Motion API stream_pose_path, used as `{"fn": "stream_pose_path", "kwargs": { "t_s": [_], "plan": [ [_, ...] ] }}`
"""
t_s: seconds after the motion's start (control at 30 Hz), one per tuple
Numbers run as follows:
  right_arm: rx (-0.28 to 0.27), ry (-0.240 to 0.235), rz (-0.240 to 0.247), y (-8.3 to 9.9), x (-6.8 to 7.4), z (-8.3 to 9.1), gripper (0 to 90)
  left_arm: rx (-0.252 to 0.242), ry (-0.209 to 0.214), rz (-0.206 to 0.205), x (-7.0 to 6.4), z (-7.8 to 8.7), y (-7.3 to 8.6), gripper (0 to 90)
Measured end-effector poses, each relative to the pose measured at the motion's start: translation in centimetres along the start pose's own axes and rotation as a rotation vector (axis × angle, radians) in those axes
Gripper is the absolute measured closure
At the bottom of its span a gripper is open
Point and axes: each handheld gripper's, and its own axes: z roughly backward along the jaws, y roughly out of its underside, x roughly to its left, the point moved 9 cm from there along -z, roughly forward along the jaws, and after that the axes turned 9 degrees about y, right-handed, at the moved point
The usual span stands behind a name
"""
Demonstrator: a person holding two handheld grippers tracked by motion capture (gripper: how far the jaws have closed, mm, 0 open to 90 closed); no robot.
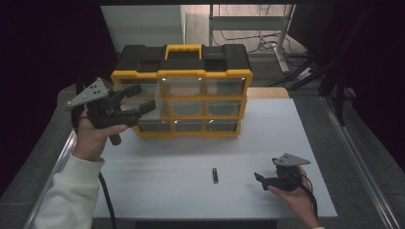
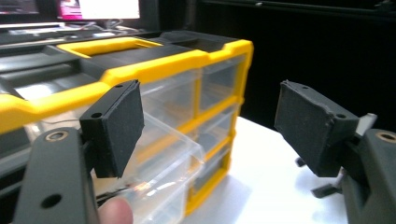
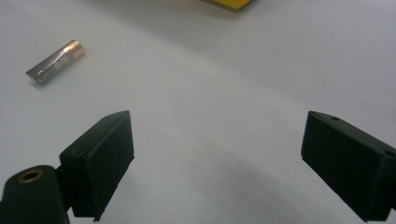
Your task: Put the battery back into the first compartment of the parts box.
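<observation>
A: From above, where's your left gripper (image 1: 139,98)?
B: Centre left, spread wide at the drawer box (image 1: 184,90). Battery (image 1: 215,175) lies lower centre; right gripper (image 1: 260,180) beside it.

A: Left gripper view?
B: Jaws apart, clear drawer (image 2: 163,163) pulled out between them.

A: Right gripper view?
B: Jaws released; battery (image 3: 56,61) upper left.

A white worktop (image 1: 267,143) carries a yellow-and-black drawer organizer (image 1: 184,90) standing toward its far edge, left of centre. A small battery (image 1: 215,175) lies on the bare surface nearer the front, well apart from the organizer.
</observation>
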Motion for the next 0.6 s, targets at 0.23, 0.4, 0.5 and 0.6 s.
{"fn": "stream_pose_path", "kwargs": {
  "t_s": [0.23,0.4,0.5,0.6],
  "plan": [
    [0.001,0.001,0.001,0.0,0.0,0.0,9.7,-0.004,0.064,-0.012,-1.6,-0.3,0.8,24.3],
    [0.001,0.001,0.001,0.0,0.0,0.0,9.8,-0.004,0.093,-0.022,-2.6,-0.3,1.6,24.3],
    [0.001,0.001,0.002,0.0,0.0,0.0,9.7,0.001,0.117,-0.024,-3.2,-0.5,2.1,24.3],
    [0.001,0.001,0.002,0.0,0.0,0.0,9.7,0.012,0.144,-0.032,-3.9,-0.9,2.6,24.4]
  ]
}}
